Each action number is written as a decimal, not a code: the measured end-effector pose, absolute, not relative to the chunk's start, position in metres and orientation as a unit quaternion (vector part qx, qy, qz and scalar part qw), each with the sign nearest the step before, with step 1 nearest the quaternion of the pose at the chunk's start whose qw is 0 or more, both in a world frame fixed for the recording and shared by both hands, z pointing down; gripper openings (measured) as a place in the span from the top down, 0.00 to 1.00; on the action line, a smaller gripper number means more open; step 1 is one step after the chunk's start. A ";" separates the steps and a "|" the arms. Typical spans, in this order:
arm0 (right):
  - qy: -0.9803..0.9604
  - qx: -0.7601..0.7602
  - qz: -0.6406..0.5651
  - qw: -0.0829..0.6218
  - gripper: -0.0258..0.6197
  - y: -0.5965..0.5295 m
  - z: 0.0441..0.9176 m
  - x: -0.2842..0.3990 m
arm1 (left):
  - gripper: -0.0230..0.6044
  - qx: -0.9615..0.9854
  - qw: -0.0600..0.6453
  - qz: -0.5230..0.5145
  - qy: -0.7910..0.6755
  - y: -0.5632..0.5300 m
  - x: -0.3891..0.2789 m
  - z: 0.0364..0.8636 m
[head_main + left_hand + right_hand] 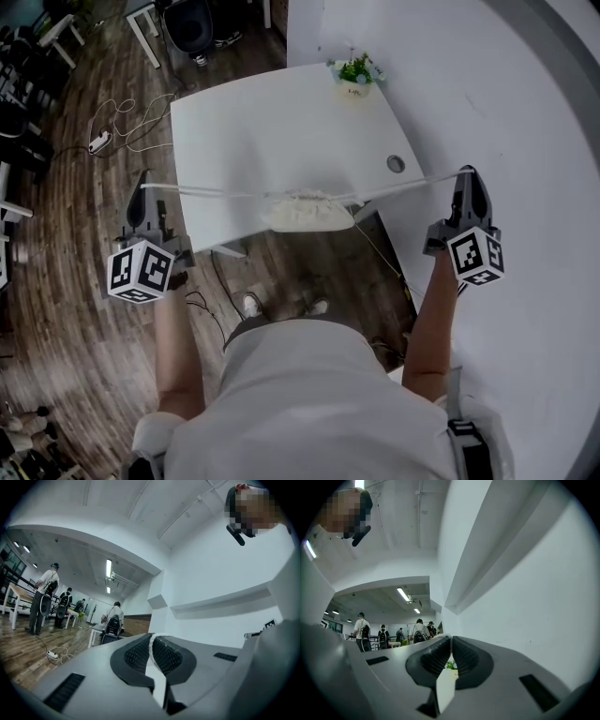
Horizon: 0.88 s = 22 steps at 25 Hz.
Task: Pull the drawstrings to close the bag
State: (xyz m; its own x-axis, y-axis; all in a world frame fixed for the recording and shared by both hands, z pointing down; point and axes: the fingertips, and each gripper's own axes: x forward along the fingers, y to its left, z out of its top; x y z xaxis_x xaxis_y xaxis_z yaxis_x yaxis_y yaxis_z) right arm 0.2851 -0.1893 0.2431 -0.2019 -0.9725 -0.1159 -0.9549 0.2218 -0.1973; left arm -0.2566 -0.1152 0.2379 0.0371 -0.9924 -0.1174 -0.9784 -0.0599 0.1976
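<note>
Stretching the drawstrings point(220, 193) taut to either side, the left claw point(142, 185) and right claw point(466, 174) each stand clenched on a cord end, while the bag point(305, 212), its mouth gathered and seemingly almost closed, sits between them at the front edge of the worktop point(281, 122).

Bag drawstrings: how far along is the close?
Done: the left gripper is shut on the left string and the right gripper on the right string. Both strings are taut, and the grippers are wide apart. In hand: the bag mouth looks gathered into a ruffle at the table edge. Left: perhaps a last tug, since full closure can't be confirmed, then letting go.
</note>
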 end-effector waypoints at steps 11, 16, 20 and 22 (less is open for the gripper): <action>0.813 -0.573 -0.042 0.098 0.90 -0.161 0.230 0.238 | 0.94 0.753 0.047 -0.103 -0.648 -0.094 -0.194 0.244; 0.829 -0.546 -0.051 0.109 0.90 -0.150 0.221 0.217 | 0.94 0.761 0.031 -0.111 -0.639 -0.095 -0.180 0.236; 0.839 -0.529 -0.040 0.120 0.90 -0.145 0.206 0.205 | 0.94 0.763 0.026 -0.123 -0.635 -0.096 -0.175 0.230; 0.842 -0.525 -0.038 0.119 0.90 -0.143 0.204 0.201 | 0.94 0.764 0.024 -0.126 -0.632 -0.096 -0.173 0.228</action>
